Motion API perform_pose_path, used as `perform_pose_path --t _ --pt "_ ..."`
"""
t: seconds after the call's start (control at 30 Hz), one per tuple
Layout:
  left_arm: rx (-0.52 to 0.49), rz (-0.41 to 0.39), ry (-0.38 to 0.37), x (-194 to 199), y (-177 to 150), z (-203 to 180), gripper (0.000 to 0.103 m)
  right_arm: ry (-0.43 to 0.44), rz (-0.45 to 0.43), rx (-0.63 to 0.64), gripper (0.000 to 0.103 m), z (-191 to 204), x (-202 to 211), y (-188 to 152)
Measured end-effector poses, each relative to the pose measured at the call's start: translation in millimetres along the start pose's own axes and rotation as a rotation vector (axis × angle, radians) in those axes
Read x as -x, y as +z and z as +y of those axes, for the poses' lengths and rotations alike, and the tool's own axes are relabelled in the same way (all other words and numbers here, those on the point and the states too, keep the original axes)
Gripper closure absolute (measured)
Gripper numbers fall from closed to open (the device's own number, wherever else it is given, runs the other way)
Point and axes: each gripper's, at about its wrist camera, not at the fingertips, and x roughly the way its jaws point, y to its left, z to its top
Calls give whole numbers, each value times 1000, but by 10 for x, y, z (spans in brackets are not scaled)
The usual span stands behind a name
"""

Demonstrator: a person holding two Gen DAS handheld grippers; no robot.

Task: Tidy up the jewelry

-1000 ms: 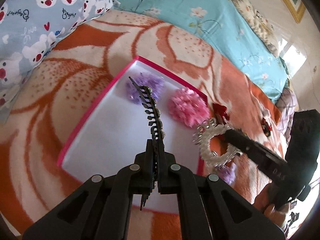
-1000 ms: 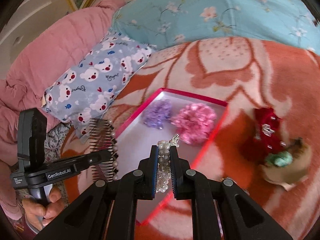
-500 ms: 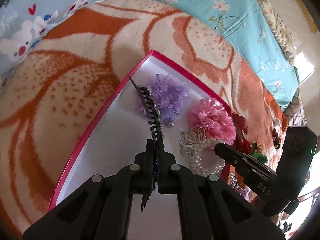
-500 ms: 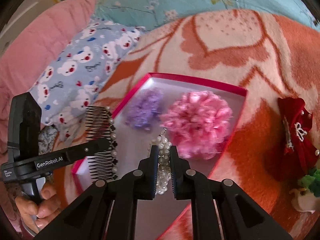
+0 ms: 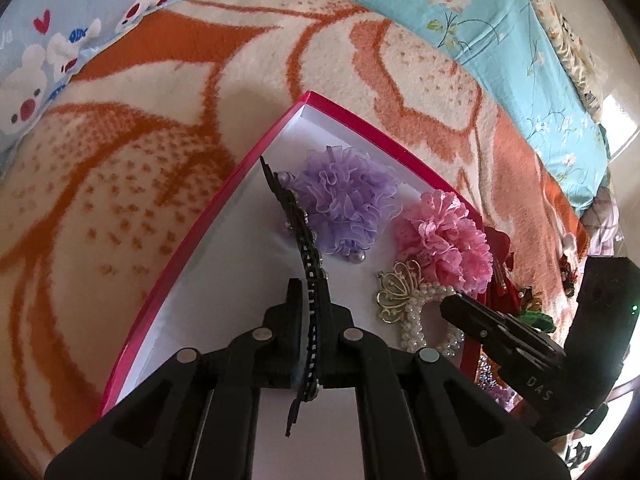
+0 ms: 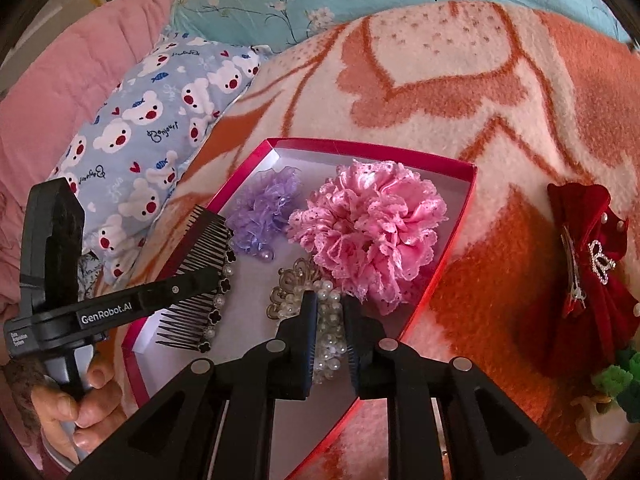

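A pink-rimmed box [image 5: 208, 216] [image 6: 460, 216] lies on the blanket. In it are a purple ruffle flower [image 5: 344, 200] [image 6: 264, 208], a pink ruffle flower [image 5: 448, 236] [image 6: 368, 232] and a pearl bracelet with a gold charm [image 5: 412, 308] [image 6: 296, 292]. My left gripper [image 5: 310, 296] [image 6: 208, 280] holds a black hair comb with pearls [image 5: 296, 224] [image 6: 200, 276] over the box, its jaws slightly parted around it. My right gripper [image 6: 330, 308] [image 5: 452, 304] has its jaws a little apart around the bracelet, which rests on the box floor.
A red velvet bow clip [image 6: 588, 264] and a green-topped item [image 6: 616, 384] lie on the orange blanket right of the box. A bear-print pillow [image 6: 152, 128] and a teal floral pillow [image 5: 480, 20] lie behind.
Both grippers have come down into the box. The bracelet now rests on the box floor and the right jaws have parted. The left jaws have loosened around the comb.
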Motion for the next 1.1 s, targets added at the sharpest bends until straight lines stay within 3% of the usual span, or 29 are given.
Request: perform_pose_path --t 0.07,0.17,0.23,0.3,0.67,1.1 --pt "-2 3 12 1 -6 -6 96 11 1 -4 84 0 15 -9" --pt "-2 7 24 9 -18 3 81 26 -6 -6 72 21 75 -17" --pt "-2 4 31 35 -28 13 65 28 -13 -1 68 45 120 -19" --pt "-6 -1 42 69 -40 15 61 34 -22 0 67 64 181 -20" --pt "-26 -25 38 320 -163 -72 60 29 -97 -14 64 10 710 -114" --pt "-72 -67 -40 719 -467 -470 60 -67 -144 -91 60 -495 1330 -439"
